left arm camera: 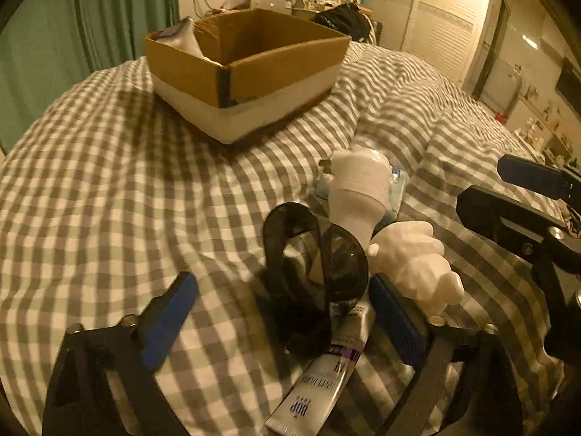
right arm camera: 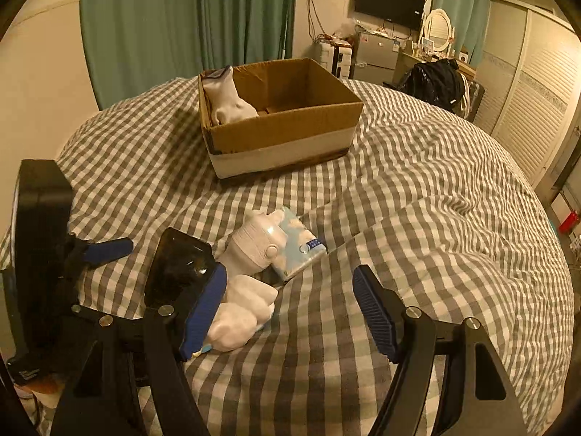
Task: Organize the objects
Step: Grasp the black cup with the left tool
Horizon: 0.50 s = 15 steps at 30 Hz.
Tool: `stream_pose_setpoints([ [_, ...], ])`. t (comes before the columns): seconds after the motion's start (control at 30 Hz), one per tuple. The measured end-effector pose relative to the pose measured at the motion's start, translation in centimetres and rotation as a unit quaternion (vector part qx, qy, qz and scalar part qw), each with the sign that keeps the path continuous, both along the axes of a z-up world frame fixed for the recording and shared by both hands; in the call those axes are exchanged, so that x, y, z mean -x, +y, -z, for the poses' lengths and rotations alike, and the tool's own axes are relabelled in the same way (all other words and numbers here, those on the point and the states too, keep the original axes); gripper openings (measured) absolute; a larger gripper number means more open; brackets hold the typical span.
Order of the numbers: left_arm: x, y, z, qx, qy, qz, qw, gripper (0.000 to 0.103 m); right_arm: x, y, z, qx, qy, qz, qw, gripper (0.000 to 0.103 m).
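Dark sunglasses (left arm camera: 319, 254) lie on the checked bed, partly over a silver tube (left arm camera: 319, 381). My left gripper (left arm camera: 287, 319) is open, its blue fingers on either side of the sunglasses and tube. A white plaster hand (left arm camera: 410, 254) and a white plaster foot (left arm camera: 359, 185) lie just to the right, the foot on a blue tissue pack (right arm camera: 301, 247). My right gripper (right arm camera: 294, 312) is open and empty, its left finger beside the plaster hand (right arm camera: 243, 309). The sunglasses (right arm camera: 178, 269) show left of it. A cardboard box (right arm camera: 283, 127) stands farther back with a white plaster piece (right arm camera: 228, 105) inside.
The grey-and-white checked duvet (right arm camera: 435, 218) covers the whole bed, with folds on the right. Green curtains (right arm camera: 189, 18), a wall TV (right arm camera: 388, 1), a black bag (right arm camera: 435, 80) and white louvred wardrobe doors (right arm camera: 526, 91) stand behind the bed.
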<state>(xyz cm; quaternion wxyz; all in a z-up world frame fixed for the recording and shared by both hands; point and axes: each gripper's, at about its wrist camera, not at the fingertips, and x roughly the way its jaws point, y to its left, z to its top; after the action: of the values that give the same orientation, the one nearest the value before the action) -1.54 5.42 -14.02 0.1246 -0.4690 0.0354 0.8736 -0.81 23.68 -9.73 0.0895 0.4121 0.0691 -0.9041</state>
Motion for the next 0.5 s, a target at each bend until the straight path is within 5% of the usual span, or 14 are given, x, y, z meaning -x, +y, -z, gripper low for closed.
stream_pose_setpoints([
  [0.13, 0.0, 0.5, 0.4, -0.03, -0.016, 0.031, 0.999, 0.057, 0.1, -0.1, 0.1, 0.001, -0.002, -0.001, 1.0, 0.072],
  [0.5, -2.0, -3.3, -3.6, 0.002, 0.043, -0.032, 0.9986, 0.055, -0.2, -0.7, -0.9, -0.002, 0.005, -0.009, 1.0, 0.072],
])
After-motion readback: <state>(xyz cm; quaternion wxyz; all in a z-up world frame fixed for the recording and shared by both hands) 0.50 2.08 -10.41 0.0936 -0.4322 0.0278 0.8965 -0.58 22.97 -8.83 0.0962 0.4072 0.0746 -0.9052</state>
